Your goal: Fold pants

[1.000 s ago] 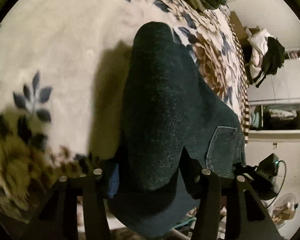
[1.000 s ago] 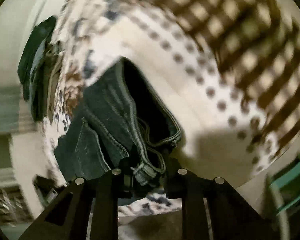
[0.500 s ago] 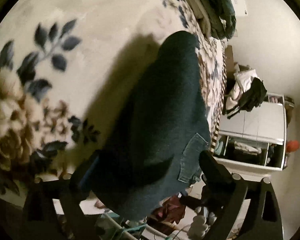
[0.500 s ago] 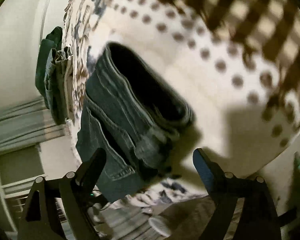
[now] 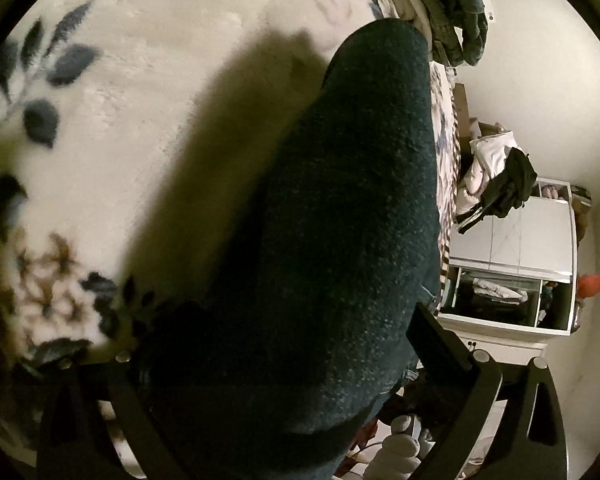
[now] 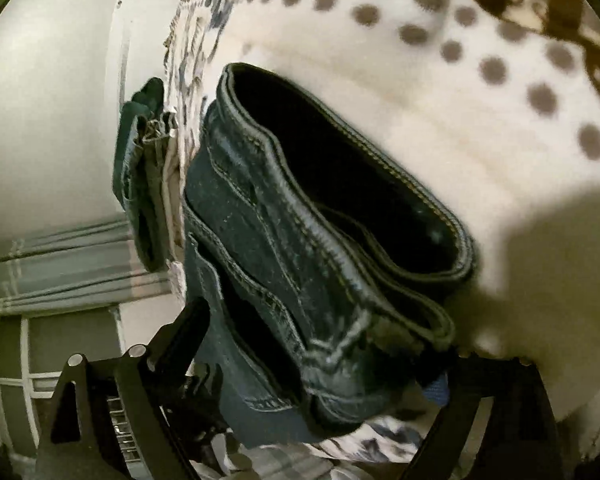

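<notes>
The dark blue jeans (image 5: 332,240) lie folded into a thick bundle on the cream floral blanket (image 5: 140,92). In the left wrist view the bundle fills the middle, and my left gripper (image 5: 276,340) stands open with its fingers (image 5: 440,340) wide on either side of the bundle's near end. In the right wrist view the jeans (image 6: 300,248) show their waistband and stacked layers. My right gripper (image 6: 320,344) is open too, one finger on each side of the waistband end. Neither gripper pinches the cloth.
A stack of folded clothes (image 6: 144,184) lies at the bed's far end, also in the left wrist view (image 5: 456,12). A white shelf unit (image 5: 512,276) with a clothes heap (image 5: 496,176) stands beside the bed. The dotted blanket (image 6: 480,92) spreads right of the jeans.
Both grippers were shut on the jeans a second ago; they have since opened wide and let the bundle go. Both have moved closer in around the bundle.
</notes>
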The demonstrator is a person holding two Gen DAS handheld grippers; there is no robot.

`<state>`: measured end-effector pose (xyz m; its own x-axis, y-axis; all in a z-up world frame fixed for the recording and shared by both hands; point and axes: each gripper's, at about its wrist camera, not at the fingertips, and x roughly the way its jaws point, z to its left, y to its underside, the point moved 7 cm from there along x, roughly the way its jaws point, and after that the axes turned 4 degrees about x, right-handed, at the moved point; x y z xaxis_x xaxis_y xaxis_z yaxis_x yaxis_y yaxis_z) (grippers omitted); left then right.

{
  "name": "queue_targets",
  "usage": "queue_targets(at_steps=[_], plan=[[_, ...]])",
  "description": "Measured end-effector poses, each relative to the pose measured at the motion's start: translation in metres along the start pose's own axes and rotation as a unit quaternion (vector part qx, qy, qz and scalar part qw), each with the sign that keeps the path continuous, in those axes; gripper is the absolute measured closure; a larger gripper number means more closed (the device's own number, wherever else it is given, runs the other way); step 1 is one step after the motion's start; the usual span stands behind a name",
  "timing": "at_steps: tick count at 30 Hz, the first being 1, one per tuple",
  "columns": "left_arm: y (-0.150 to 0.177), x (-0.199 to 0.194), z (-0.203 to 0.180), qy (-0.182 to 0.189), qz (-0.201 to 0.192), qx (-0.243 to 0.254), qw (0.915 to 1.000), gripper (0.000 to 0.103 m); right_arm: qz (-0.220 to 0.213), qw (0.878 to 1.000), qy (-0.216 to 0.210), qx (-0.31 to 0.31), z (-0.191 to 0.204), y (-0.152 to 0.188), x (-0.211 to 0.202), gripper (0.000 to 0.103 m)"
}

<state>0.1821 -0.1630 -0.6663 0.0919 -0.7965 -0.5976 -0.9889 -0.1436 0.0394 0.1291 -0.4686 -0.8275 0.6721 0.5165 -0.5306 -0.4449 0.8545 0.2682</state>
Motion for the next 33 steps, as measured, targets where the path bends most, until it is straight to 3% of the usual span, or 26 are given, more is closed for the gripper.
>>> queue_targets(at_steps=[4, 9, 10, 11, 12, 13, 15, 21, 27, 33], plan=[[-0.003, 0.009, -0.011, -0.004, 0.003, 0.001, 1.0, 0.0, -0.014, 0.99, -0.098, 0.097, -0.004, -0.003, 0.006, 0.008], [-0.008, 0.014, -0.019, -0.01, 0.015, 0.028, 0.9995, 0.001, -0.014, 0.996, -0.069, 0.061, 0.006, 0.001, 0.024, 0.01], [-0.008, 0.015, -0.023, -0.015, 0.016, 0.04, 0.999, 0.006, -0.016, 0.996, -0.063, 0.058, 0.007, 0.003, 0.027, 0.015], [-0.008, 0.014, -0.026, -0.022, 0.015, 0.053, 0.9983, 0.011, -0.015, 0.997, -0.053, 0.058, 0.006, 0.005, 0.029, 0.039], [-0.007, 0.013, -0.026, -0.035, 0.013, 0.059, 0.9976, 0.028, -0.014, 0.996, -0.054, 0.065, 0.004, 0.007, 0.032, 0.064], [-0.007, 0.011, -0.026, -0.038, 0.013, 0.059, 0.9974, 0.037, -0.023, 0.996, -0.055, 0.071, 0.005, 0.008, 0.032, 0.065], [-0.007, 0.003, -0.027, -0.033, 0.009, 0.049, 0.9982, 0.043, -0.032, 0.997, -0.037, 0.055, 0.016, 0.01, 0.03, 0.072], [-0.007, -0.015, -0.055, -0.038, 0.012, 0.063, 0.9972, 0.048, -0.036, 0.999, -0.01, 0.028, 0.056, 0.021, 0.019, 0.077], [-0.022, -0.047, -0.117, -0.04, 0.004, 0.091, 0.995, 0.048, -0.031, 0.999, -0.017, 0.011, 0.11, 0.026, -0.004, 0.077], [-0.073, -0.094, -0.195, -0.037, -0.028, 0.131, 0.9903, 0.048, -0.027, 0.999, -0.044, -0.012, 0.204, 0.02, -0.013, 0.077]])
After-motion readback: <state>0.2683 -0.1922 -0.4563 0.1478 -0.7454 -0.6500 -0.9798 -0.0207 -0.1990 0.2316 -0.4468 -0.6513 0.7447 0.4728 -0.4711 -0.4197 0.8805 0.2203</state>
